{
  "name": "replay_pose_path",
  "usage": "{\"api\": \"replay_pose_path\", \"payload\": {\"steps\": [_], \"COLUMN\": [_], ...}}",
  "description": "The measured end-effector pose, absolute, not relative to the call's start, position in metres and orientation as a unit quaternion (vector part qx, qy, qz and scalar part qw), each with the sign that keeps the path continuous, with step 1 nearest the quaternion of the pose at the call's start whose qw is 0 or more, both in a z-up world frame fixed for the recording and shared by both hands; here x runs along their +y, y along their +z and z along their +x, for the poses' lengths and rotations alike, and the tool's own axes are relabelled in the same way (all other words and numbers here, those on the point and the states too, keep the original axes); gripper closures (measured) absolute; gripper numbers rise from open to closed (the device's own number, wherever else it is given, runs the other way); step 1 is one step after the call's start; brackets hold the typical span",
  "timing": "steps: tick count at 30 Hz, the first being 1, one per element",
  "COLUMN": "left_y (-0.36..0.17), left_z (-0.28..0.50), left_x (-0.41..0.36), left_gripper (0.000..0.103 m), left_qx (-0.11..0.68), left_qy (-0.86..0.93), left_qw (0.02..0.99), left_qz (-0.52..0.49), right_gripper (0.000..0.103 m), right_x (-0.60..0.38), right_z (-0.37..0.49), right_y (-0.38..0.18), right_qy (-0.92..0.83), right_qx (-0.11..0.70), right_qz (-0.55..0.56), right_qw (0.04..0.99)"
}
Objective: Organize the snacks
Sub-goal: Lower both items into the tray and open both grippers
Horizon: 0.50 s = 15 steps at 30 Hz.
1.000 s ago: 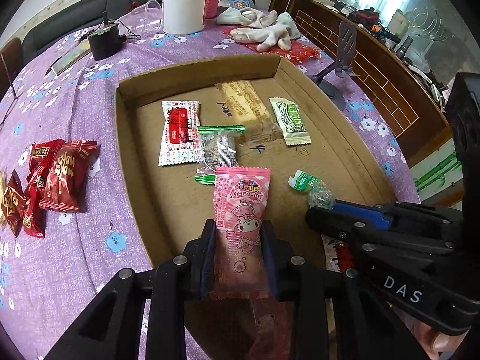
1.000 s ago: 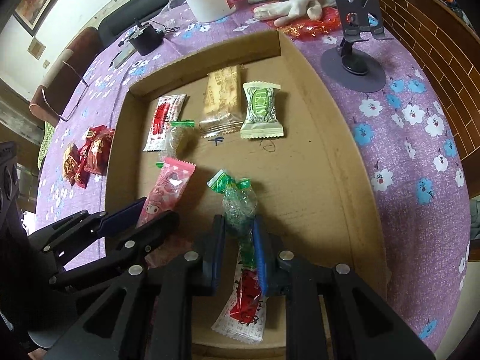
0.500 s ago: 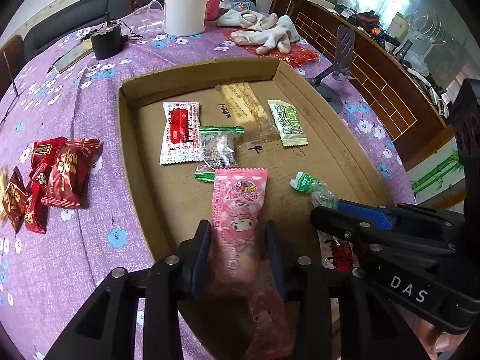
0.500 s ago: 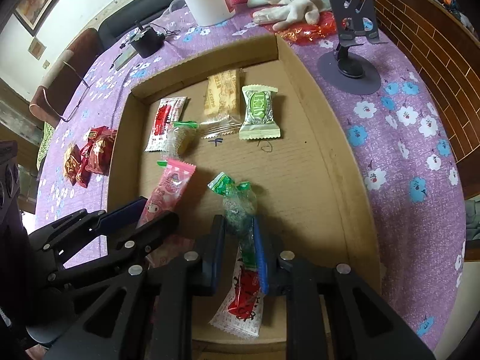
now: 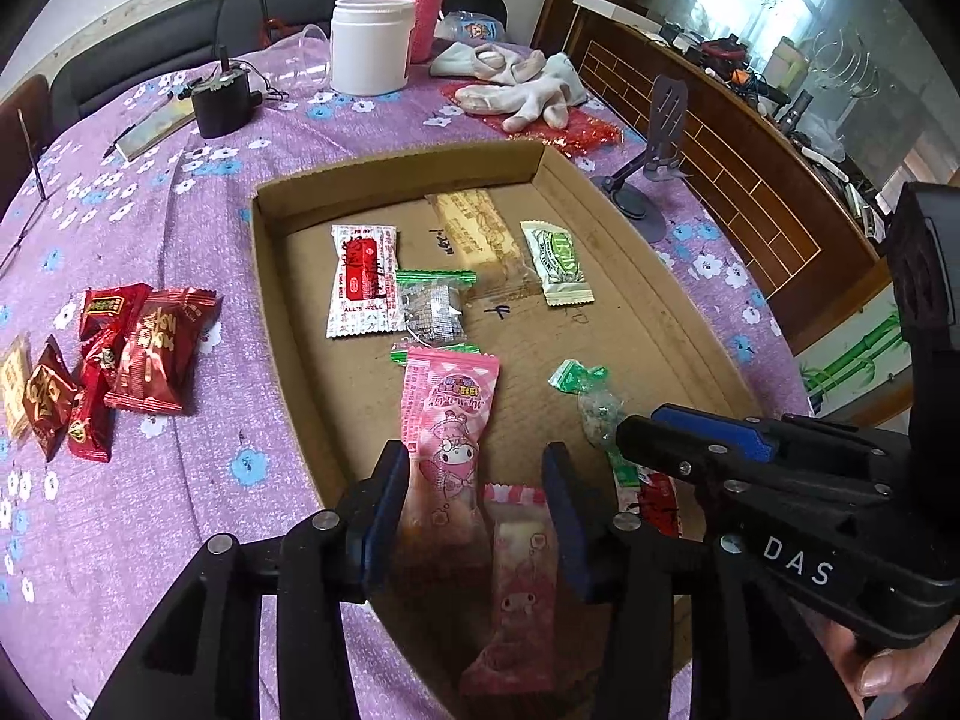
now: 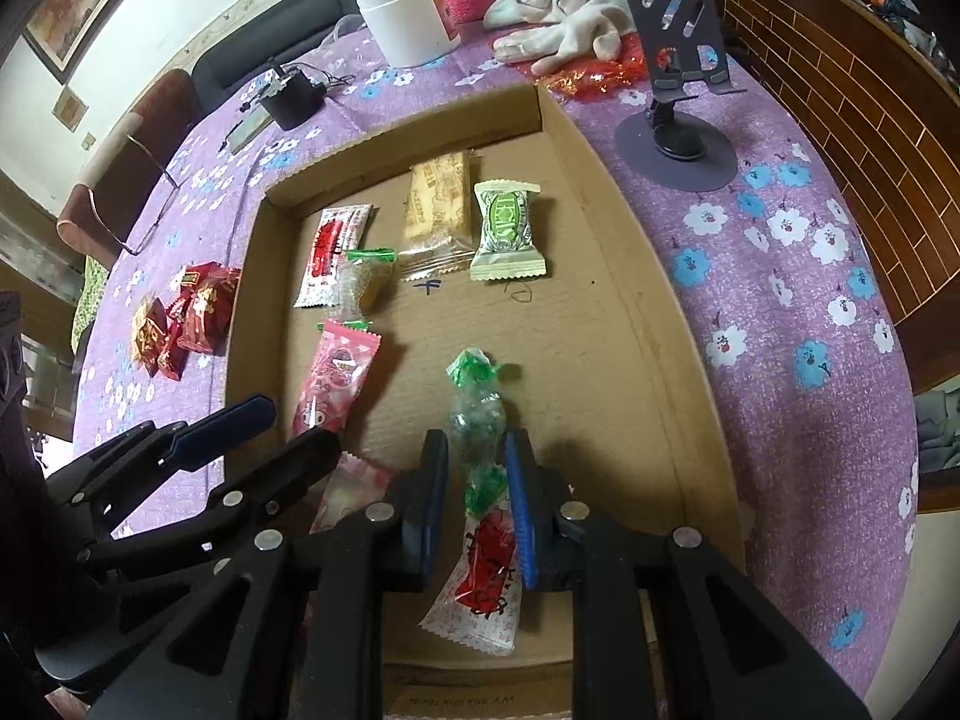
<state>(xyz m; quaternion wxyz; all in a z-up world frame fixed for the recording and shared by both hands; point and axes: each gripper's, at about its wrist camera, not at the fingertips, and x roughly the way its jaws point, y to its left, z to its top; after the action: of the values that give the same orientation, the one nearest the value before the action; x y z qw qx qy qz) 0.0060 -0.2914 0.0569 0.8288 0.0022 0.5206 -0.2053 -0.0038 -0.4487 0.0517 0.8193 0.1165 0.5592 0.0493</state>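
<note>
Left tongs (image 5: 474, 480): jaws opening, set astride the pink cartoon snack packet (image 5: 447, 420); the left pad looks against the wrapper's edge, the right pad stands clear of it.
Pink cartoon snack packet: lying flat on the floor of the cardboard tray (image 5: 270, 276), near its front left; a second pink packet (image 5: 519, 576) lies just beside it, between the jaws and nearer the camera.
Right tongs (image 6: 477, 468): closed on the green-twisted clear candy (image 6: 477, 414), gripped at its lower twist.
Green-twisted clear candy: in the tray's front middle, its free end pointing up the tray; a red-and-white sachet (image 6: 486, 576) lies under the tongs.
Back of tray: another red-and-white sachet (image 5: 363, 279), a small green-ended candy (image 5: 432, 309), a tan biscuit pack (image 5: 480, 240) and a green-label packet (image 5: 555, 264) in a loose row.
Tabletop (image 5: 120, 216): purple flowered cloth; a heap of red packets (image 5: 135, 354) left of the tray, well apart from it.
Far side: white jar (image 5: 372, 45), gloves (image 5: 528, 93), phone stand (image 6: 675, 60).
</note>
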Motion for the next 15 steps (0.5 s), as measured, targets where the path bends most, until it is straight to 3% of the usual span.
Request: {"api": "replay_pose_path", "payload": {"steps": [15], "left_y": [0.077], "left_z": [-0.002], "left_x": [-0.238], "left_gripper": [0.055], "left_qx": [0.506], "left_qy": [-0.177], "left_qw": [0.843], "left_qz": [-0.04], "right_gripper": [0.084], "right_x": [-0.411], "right_z": [-0.005], "right_y": [0.072], "right_qy": [0.077], "right_qx": [0.552], "right_qz": [0.113], "right_qw": [0.823]}}
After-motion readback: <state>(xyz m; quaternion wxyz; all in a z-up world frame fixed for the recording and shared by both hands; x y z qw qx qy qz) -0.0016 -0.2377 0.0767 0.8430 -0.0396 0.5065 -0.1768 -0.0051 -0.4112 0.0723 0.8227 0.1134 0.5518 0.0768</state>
